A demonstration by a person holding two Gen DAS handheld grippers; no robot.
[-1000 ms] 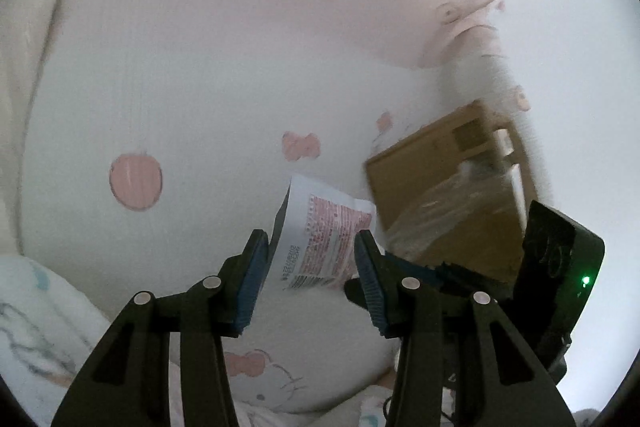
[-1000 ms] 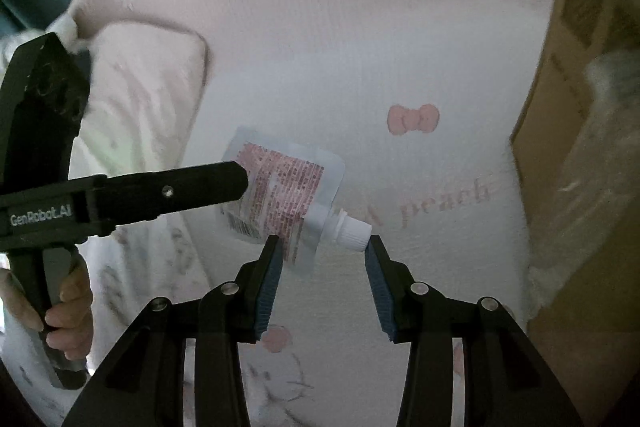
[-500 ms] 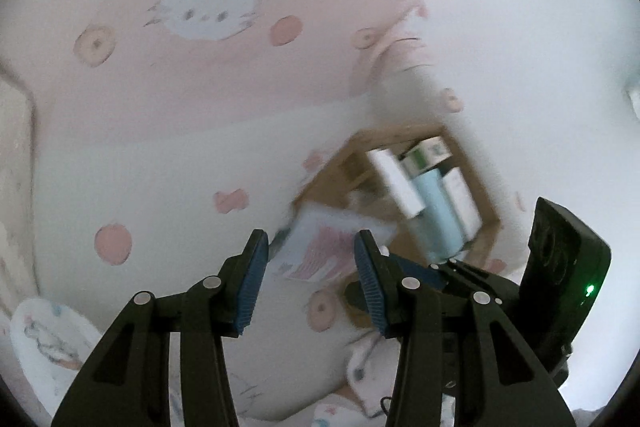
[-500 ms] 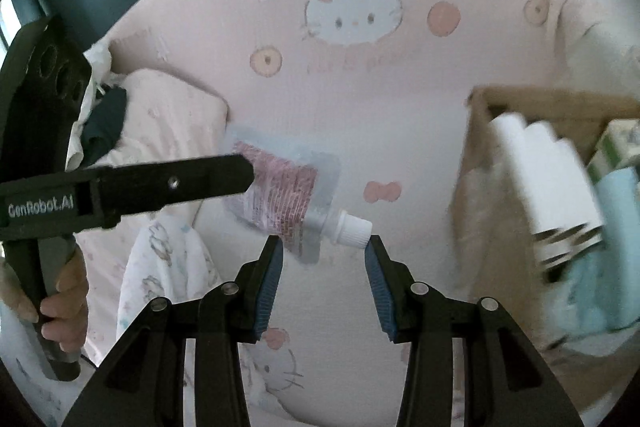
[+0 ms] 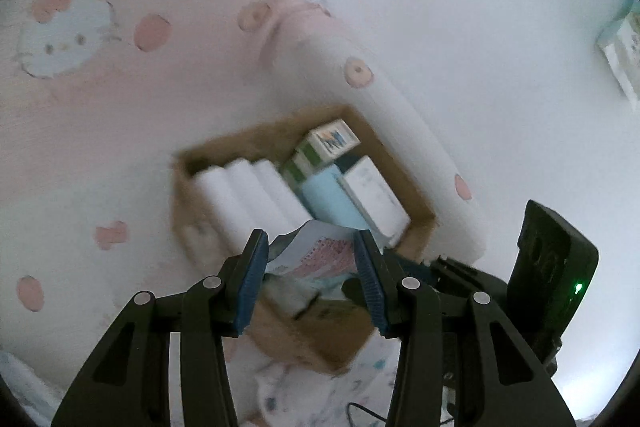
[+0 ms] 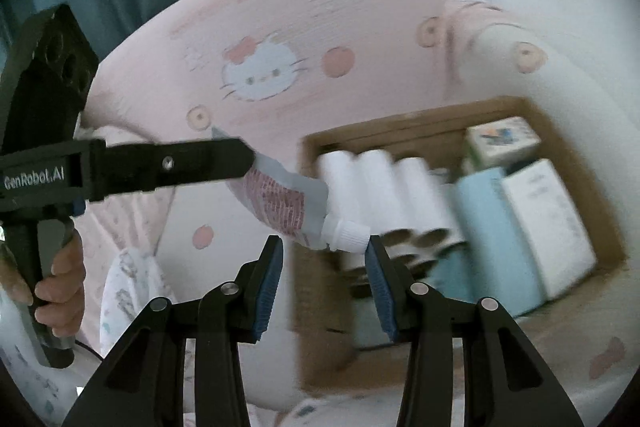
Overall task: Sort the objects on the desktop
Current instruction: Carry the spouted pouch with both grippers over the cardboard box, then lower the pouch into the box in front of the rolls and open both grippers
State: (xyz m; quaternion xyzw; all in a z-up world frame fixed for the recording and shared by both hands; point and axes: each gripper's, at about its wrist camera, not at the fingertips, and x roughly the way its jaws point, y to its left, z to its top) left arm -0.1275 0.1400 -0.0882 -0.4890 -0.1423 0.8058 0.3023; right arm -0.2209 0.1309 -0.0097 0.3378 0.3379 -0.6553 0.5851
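We hold a spouted refill pouch [image 6: 286,201] in the air beside an open cardboard box [image 6: 432,133]. Our left gripper [image 5: 310,263] pinches its flat end; our right gripper [image 6: 324,269] stands open, its right pad near the white cap [image 6: 346,231]. Best to carry it over the paper rolls [image 6: 384,195], lower it into a gap, then release.

Cardboard box [image 6: 404,139] on bed [image 6: 320,7]; inside, rolls [image 6: 380,195] at left, upright cartons [image 6: 548,223] at right, small box [image 6: 504,137] behind them; pouch [image 6: 288,203] between left tongs [image 6: 240,157] and right tongs [image 6: 324,267], above box's left wall
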